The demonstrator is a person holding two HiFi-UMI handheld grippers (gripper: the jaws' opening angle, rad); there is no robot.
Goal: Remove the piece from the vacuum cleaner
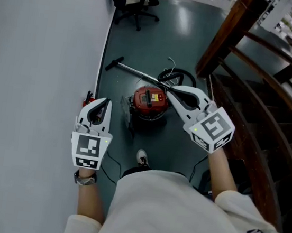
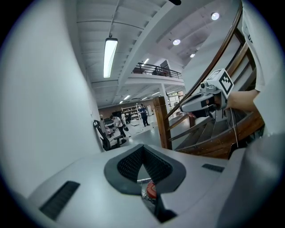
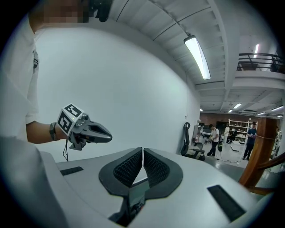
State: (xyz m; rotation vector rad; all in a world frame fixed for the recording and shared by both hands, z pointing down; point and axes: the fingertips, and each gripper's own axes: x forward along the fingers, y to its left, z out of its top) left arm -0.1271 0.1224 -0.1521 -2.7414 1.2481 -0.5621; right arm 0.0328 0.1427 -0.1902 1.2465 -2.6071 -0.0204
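vacuum (image 1: 149, 102), a red canister, stands on the dark floor (image 1: 162, 30) between a white wall (image 1: 34, 72) and wooden stairs (image 1: 257, 85), just ahead of the person's shoe (image 1: 141, 157). its metal wand (image 1: 136, 72) lies beyond it, angled toward the wall, and a black hose (image 1: 177, 75) loops beside the wand. the left gripper (image 1: 106, 101) and right gripper (image 1: 169, 89) are held out above the floor, apart from the machine, each with jaws clenched together on nothing. no piece has been touched yet; the step in hand looks like the approach. done well, it would mean crouching close, spreading both sets of jaws before contact, steadying the canister with one and gripping the piece near its joint with the other, then pulling straight along the joint, not sideways, so the canister does not tip or roll. which piece is meant cannot be told from here.
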